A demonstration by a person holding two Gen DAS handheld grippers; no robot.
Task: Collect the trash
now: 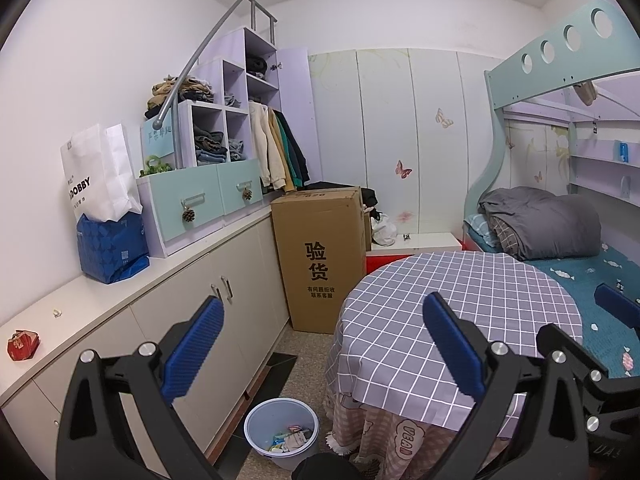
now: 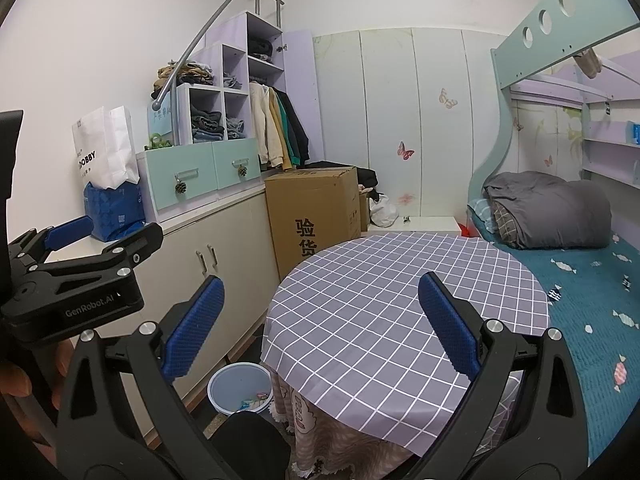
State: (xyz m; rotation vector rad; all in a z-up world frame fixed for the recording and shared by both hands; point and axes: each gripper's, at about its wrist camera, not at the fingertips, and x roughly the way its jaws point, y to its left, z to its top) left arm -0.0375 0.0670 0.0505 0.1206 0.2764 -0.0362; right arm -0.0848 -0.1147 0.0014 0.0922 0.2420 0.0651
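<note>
Left tool (image 1: 324,344), spread wide, hangs above the trash bin (image 1: 282,432).

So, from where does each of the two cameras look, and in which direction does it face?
Left wrist: sits on the left gripper, open, facing across the checked round table toward the wardrobe wall; the right gripper shows at its right edge.
Right wrist: sits on the right gripper, open, facing the same way from further right; the left gripper and a hand show at its left.
Shared: table, trash bin, cardboard box, bunk bed.
</note>
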